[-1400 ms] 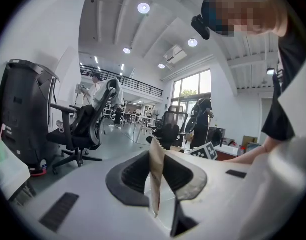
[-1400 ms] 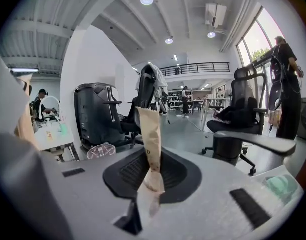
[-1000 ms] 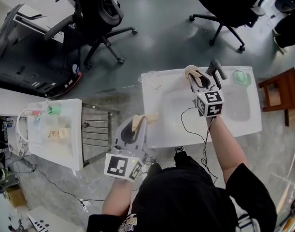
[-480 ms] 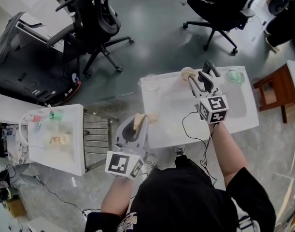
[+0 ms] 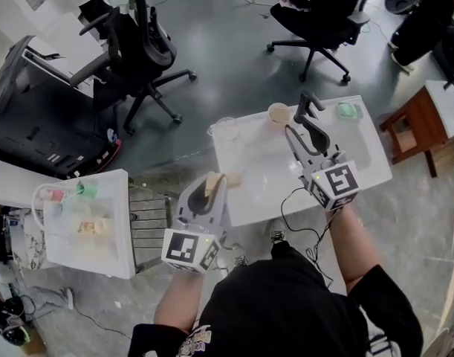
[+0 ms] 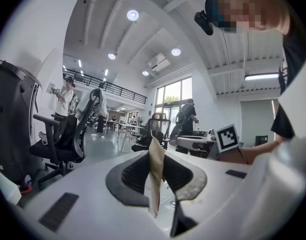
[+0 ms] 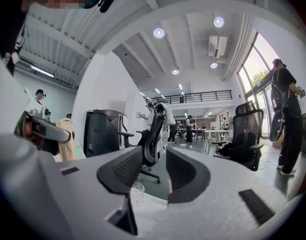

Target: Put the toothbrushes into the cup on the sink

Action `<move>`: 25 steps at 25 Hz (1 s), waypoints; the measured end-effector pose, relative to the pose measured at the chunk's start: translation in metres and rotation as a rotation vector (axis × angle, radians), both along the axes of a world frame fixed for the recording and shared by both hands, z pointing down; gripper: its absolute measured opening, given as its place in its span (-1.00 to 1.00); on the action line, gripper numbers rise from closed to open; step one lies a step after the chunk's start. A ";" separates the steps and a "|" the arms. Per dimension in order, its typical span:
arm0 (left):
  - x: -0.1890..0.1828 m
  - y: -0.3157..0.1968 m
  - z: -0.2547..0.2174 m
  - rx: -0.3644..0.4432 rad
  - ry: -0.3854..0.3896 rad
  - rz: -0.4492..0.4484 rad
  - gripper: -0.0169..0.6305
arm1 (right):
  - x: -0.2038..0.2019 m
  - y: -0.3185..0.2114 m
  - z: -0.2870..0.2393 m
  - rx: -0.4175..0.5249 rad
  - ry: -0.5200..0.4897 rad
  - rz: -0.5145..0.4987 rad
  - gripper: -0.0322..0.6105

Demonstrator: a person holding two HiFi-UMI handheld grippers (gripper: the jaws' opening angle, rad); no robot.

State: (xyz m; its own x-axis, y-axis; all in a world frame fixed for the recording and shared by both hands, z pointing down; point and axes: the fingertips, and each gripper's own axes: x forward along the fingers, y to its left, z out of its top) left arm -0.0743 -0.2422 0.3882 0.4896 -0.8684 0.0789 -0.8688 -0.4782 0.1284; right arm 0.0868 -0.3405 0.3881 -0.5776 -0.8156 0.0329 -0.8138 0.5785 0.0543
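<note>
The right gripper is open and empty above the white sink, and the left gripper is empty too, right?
The left gripper is not empty: the left gripper view shows its jaws shut on a thin beige packet. The right gripper, whose jaws have just been closing slightly, is open and empty above the white sink.

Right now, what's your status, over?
Left gripper shut on tan strip. Right gripper open, empty, jaws just narrowed, over sink. Cup by faucet, nothing blocking.
</note>
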 end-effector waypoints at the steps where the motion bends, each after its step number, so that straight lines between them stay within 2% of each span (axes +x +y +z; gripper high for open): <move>1: 0.000 0.002 -0.005 -0.002 -0.003 0.002 -0.74 | -0.001 0.008 -0.007 0.014 -0.005 -0.002 -0.42; 3: 0.001 0.008 -0.011 0.008 -0.004 0.013 -0.74 | -0.004 0.026 -0.020 0.037 -0.020 -0.005 -0.47; 11: -0.002 0.031 -0.026 0.053 0.004 0.055 -0.74 | -0.017 0.088 -0.055 0.110 -0.041 -0.011 -0.87; 21: -0.004 0.057 -0.041 0.130 0.018 0.110 -0.74 | -0.037 0.152 -0.068 0.106 -0.032 -0.019 -0.88; 25: -0.009 0.065 -0.045 0.129 0.024 0.110 -0.74 | -0.047 0.167 -0.068 0.110 0.000 -0.028 -0.88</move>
